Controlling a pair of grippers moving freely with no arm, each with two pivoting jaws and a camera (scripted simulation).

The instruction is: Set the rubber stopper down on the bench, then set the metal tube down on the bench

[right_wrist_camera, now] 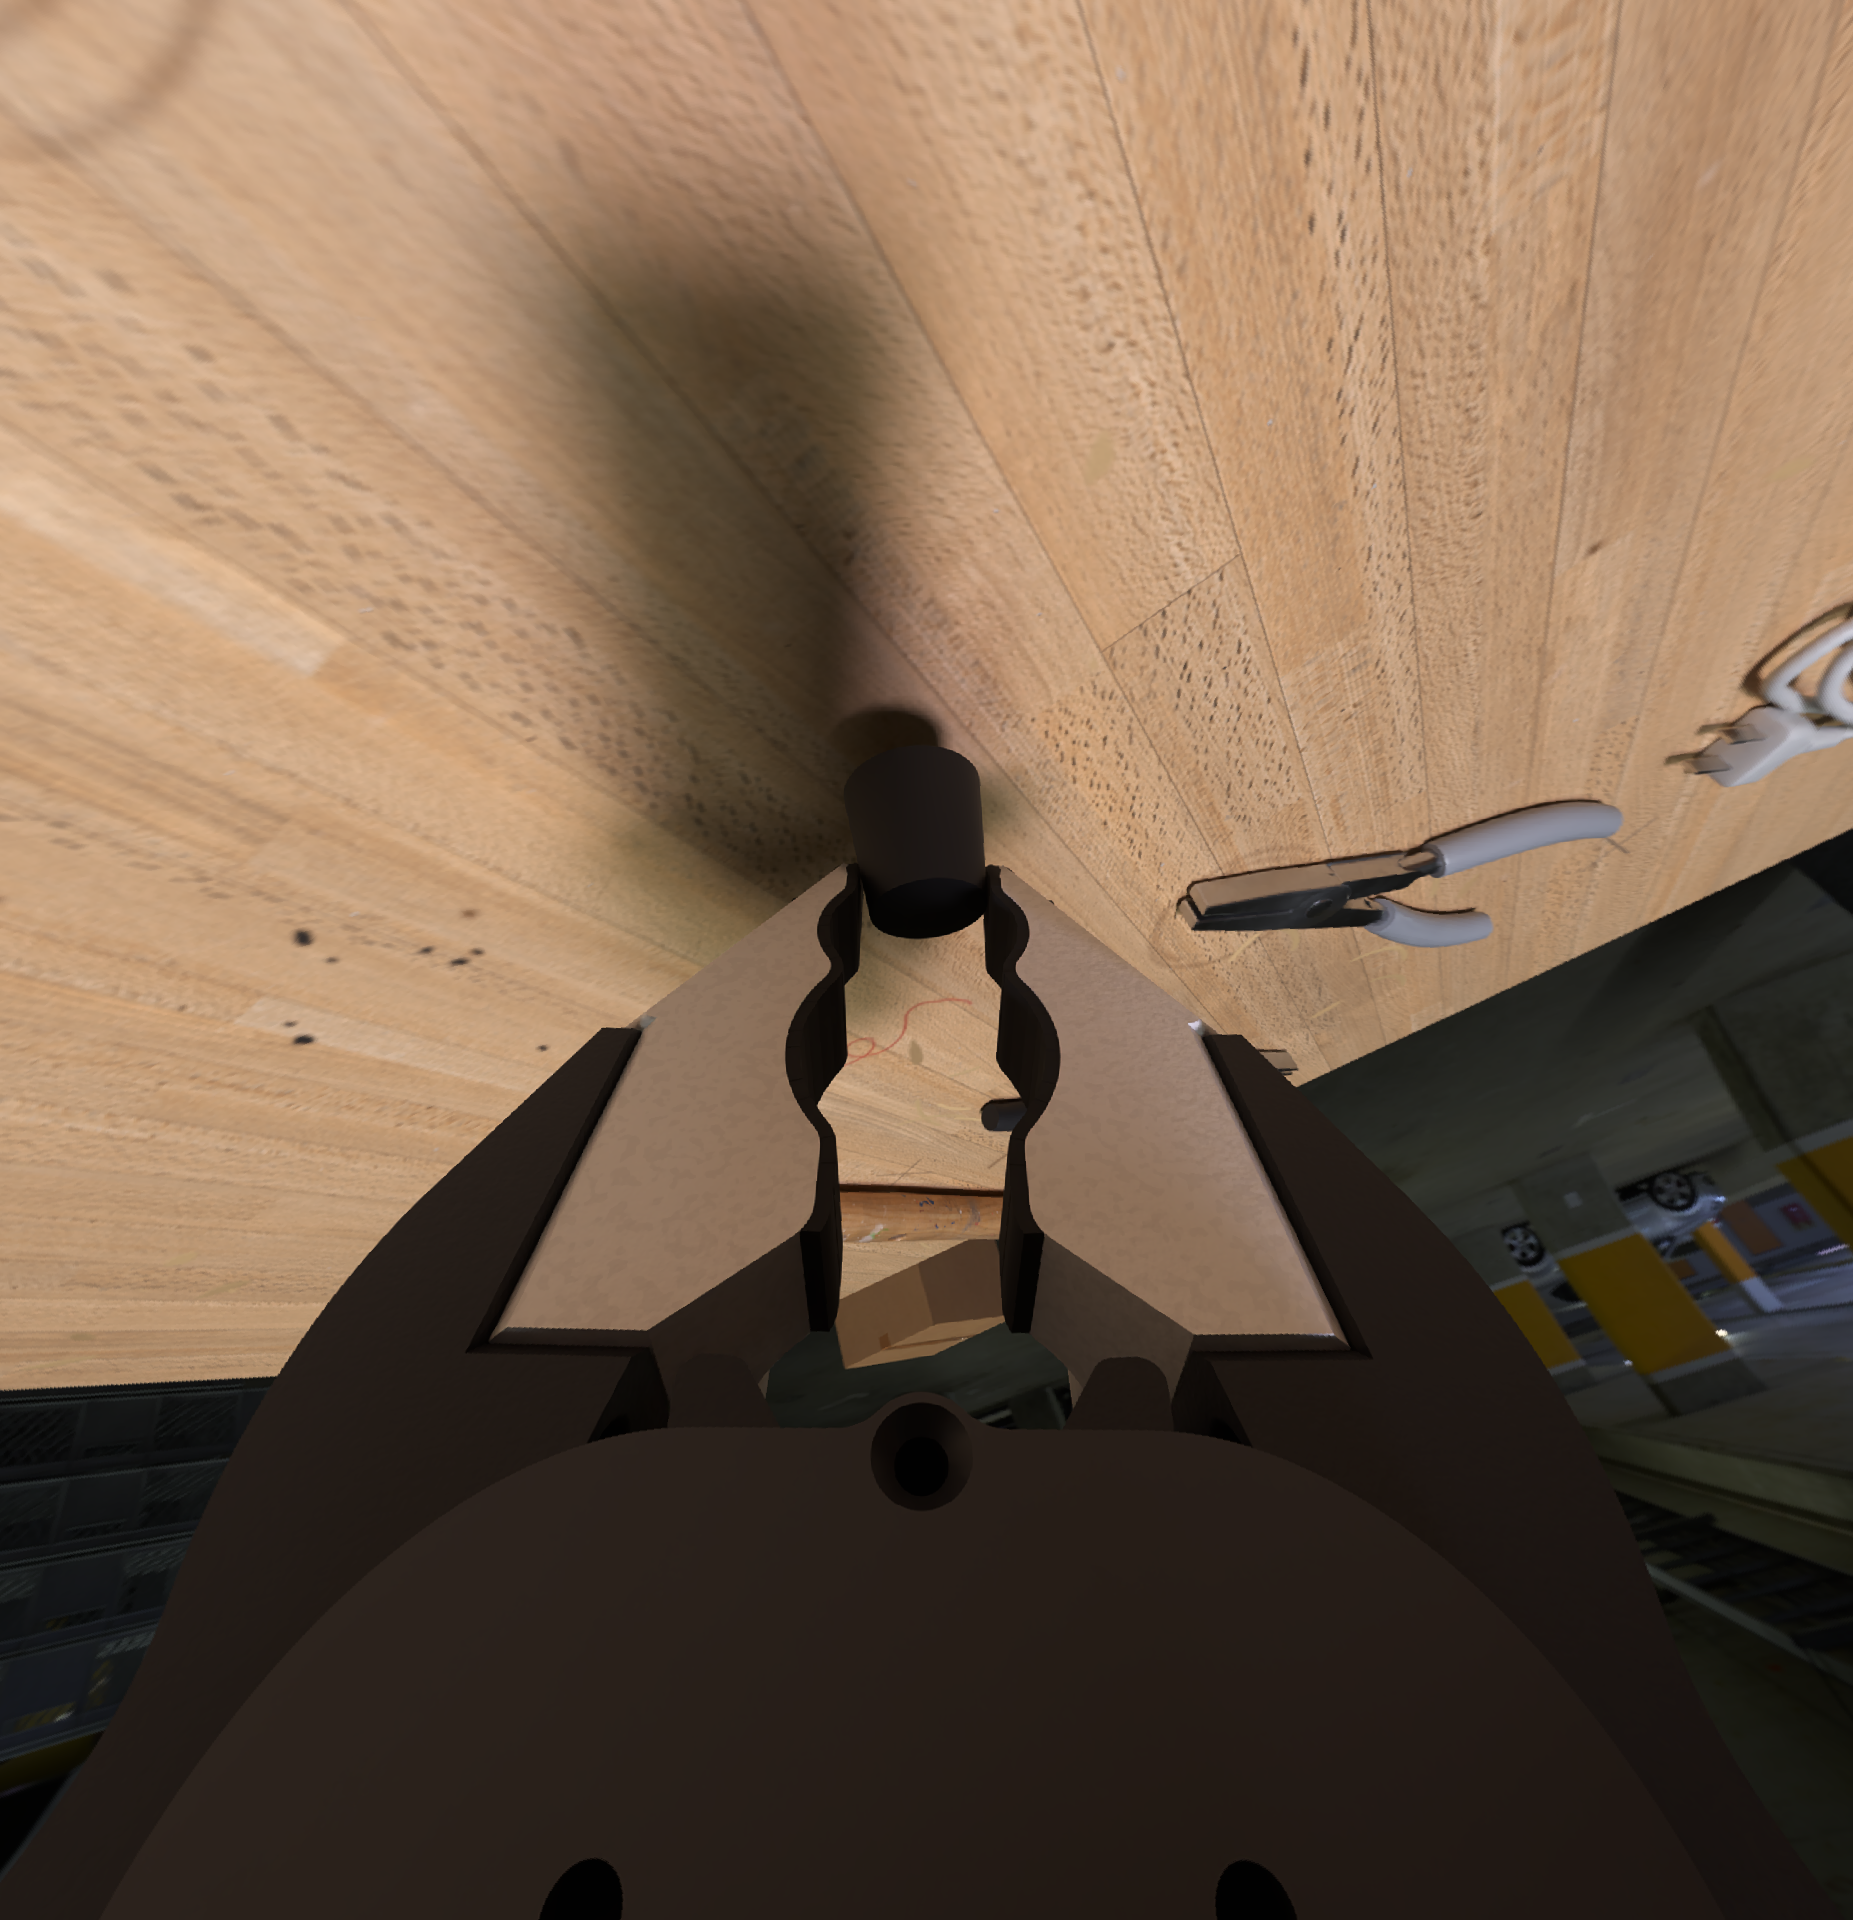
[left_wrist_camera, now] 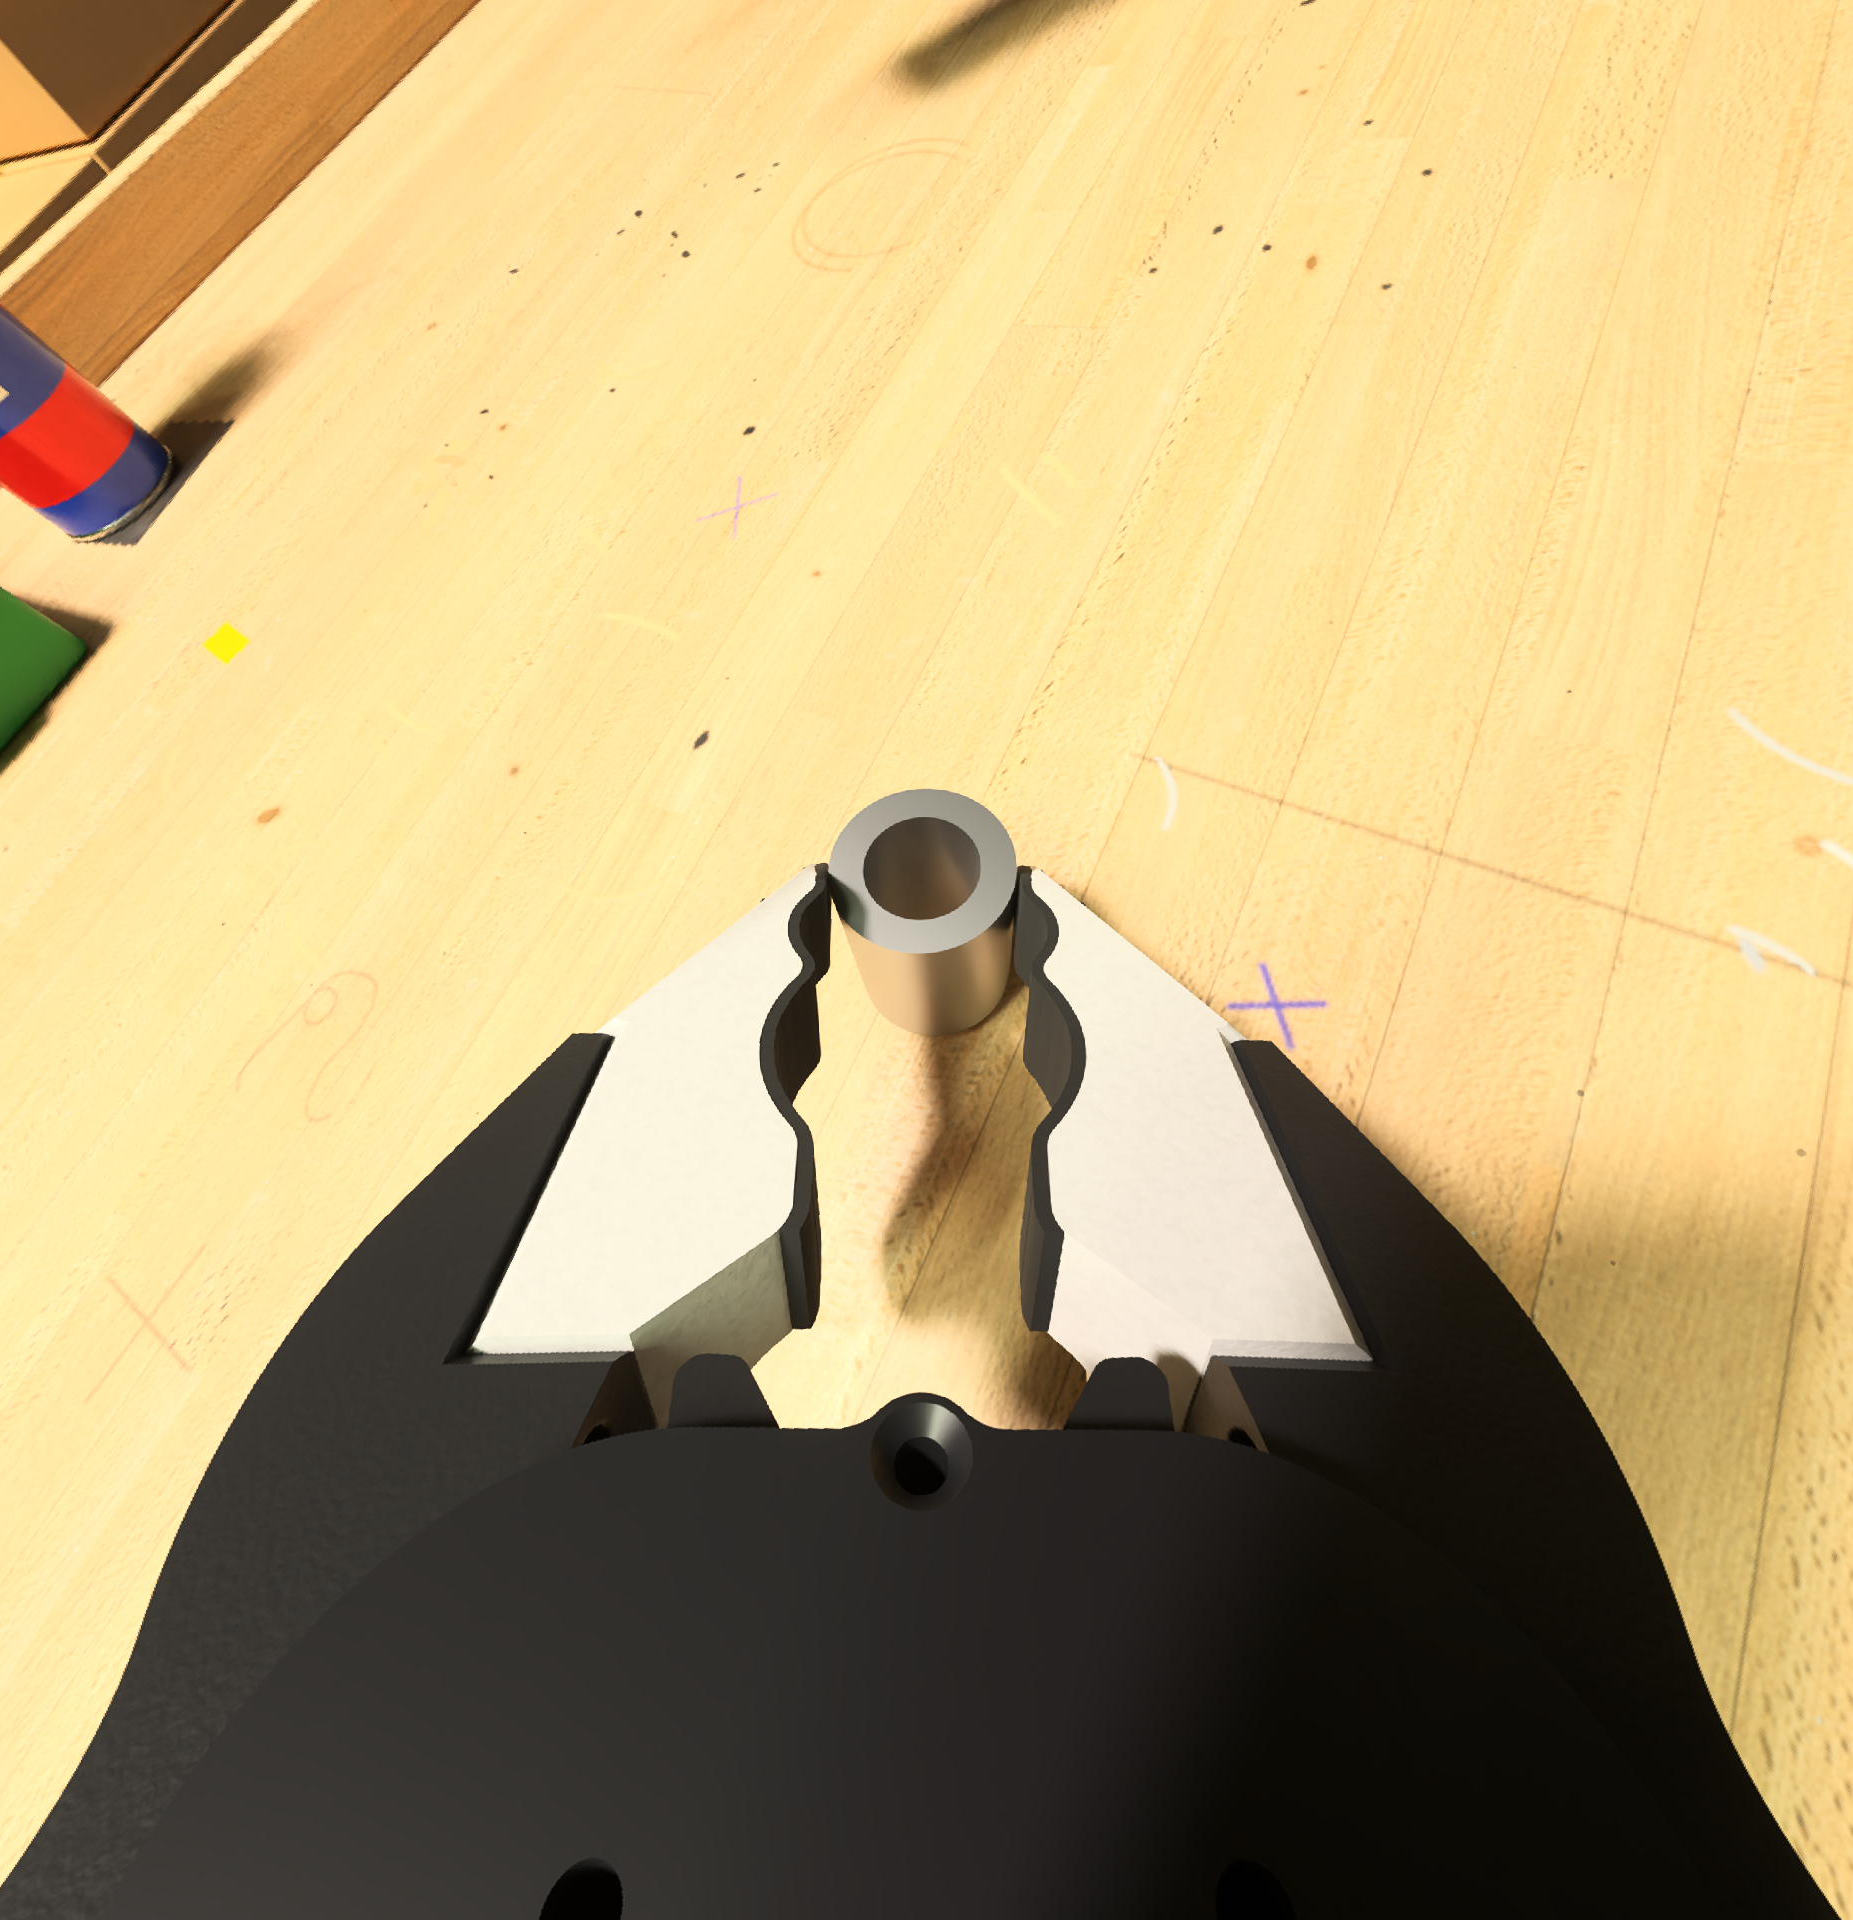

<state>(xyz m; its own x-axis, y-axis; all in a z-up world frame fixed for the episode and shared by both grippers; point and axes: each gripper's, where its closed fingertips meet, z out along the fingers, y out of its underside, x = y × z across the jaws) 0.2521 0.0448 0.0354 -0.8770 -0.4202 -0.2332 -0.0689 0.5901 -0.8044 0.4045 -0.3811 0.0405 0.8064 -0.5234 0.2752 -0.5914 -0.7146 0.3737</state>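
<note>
In the left wrist view, my left gripper (left_wrist_camera: 923, 904) is shut on a short grey metal tube (left_wrist_camera: 923, 914), held upright between the fingertips, its open end facing the camera, above the wooden bench (left_wrist_camera: 1317, 520). In the right wrist view, my right gripper (right_wrist_camera: 923, 894) is shut on a black rubber stopper (right_wrist_camera: 917, 847), pinched at the fingertips. The stopper hangs close over the bench (right_wrist_camera: 382, 623), with its dark shadow just beyond it. I cannot tell whether it touches the wood.
A red and blue can (left_wrist_camera: 60, 436) and a green block (left_wrist_camera: 8, 665) lie at the left. A small yellow mark (left_wrist_camera: 226, 642) is near them. Pliers with white handles (right_wrist_camera: 1369, 878) and a white cable with plug (right_wrist_camera: 1805, 707) lie near the bench edge (right_wrist_camera: 1524, 935).
</note>
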